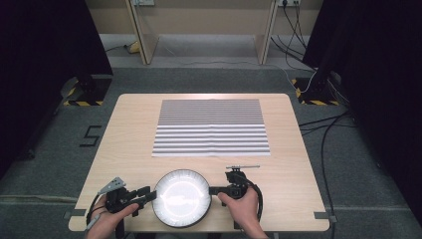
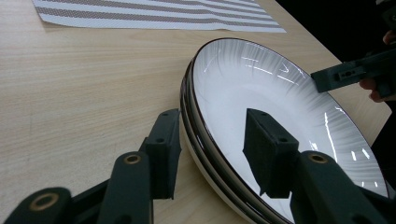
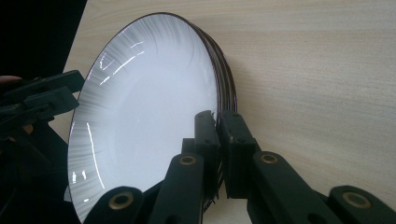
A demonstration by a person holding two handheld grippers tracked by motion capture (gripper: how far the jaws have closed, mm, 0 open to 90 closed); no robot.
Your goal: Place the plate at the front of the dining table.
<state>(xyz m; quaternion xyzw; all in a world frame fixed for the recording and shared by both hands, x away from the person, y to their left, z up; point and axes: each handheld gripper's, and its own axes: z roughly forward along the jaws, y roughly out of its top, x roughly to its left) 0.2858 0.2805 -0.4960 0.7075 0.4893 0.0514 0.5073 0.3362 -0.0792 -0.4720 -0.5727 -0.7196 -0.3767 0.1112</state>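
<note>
The plate stack sits at the table's six o'clock edge. The striped mat lies at its twelve o'clock, well apart.

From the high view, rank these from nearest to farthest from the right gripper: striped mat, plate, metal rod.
1. Plate: at the table's near edge, its rim between the right gripper's jaws.
2. Metal rod: just beyond the gripper, on the table.
3. Striped mat: farther back, mid-table.

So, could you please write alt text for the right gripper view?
The right gripper is shut on the rim of a white plate, the top of a small stack on a wooden table. The left gripper reaches the plate's far edge.
</note>
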